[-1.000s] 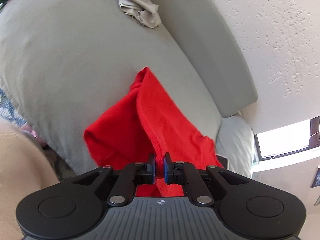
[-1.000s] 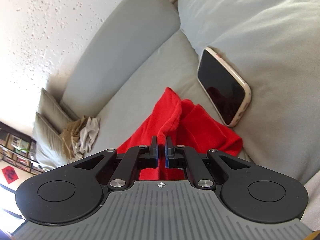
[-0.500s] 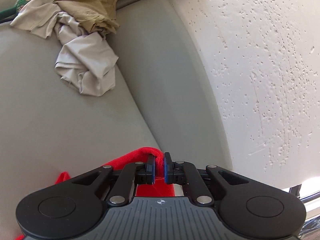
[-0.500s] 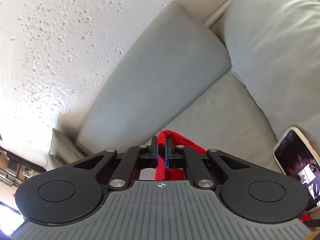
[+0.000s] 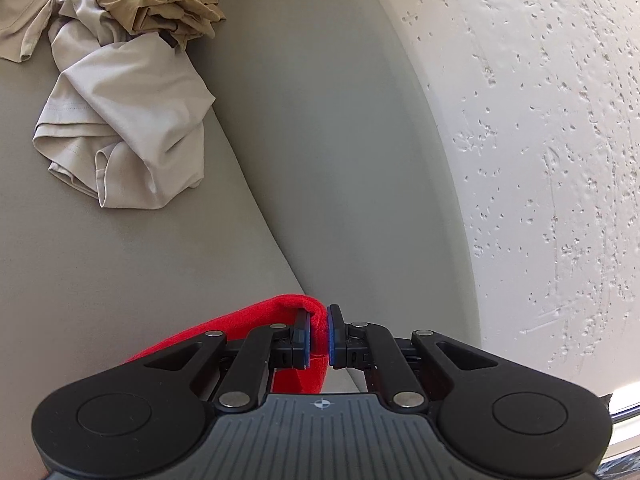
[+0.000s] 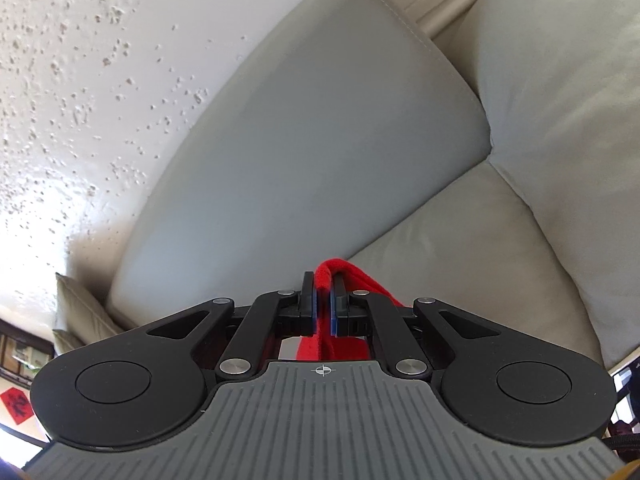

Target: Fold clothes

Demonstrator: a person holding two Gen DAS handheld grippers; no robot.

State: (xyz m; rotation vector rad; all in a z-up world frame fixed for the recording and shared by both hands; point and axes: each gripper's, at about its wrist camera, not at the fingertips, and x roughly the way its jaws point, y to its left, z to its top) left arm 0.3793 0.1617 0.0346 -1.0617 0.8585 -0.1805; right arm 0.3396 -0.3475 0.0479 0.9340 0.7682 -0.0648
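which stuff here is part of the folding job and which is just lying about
In the job:
- red garment, pinched by both claws
- left claw
- right claw

Lying about:
- beige clothes pile, maybe next
- sofa
- wall

Left gripper (image 5: 319, 334) and right gripper (image 6: 322, 305) both angled downward, jaws nearly together and clamped on a fold of red garment (image 5: 224, 330), blue pads (image 5: 331, 336) pressing the fabric.
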